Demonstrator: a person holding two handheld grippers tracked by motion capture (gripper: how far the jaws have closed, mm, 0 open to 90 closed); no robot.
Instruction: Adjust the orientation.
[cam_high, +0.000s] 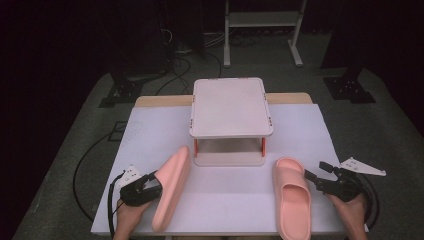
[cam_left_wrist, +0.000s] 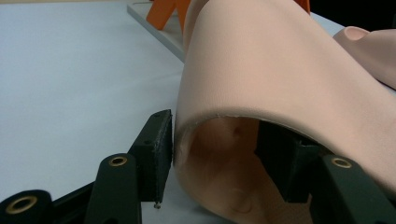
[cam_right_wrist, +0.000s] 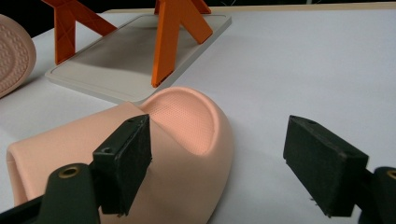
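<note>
No readable text, label, brand or number anywhere I look. The pink slippers (cam_high: 172, 192) I am handling carry no visible mark. Same for the small white rack (cam_high: 231, 107).

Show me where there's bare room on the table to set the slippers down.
The top of the small white two-tier rack is bare. So is the white table sheet left and right of the rack, and between the tilted pink foam slipper and the flat pink slipper. It is crowded by the left gripper and right gripper.

Table (cam_high: 310, 130) bears rack (cam_high: 230, 107), slippers (cam_high: 292, 197)
</note>
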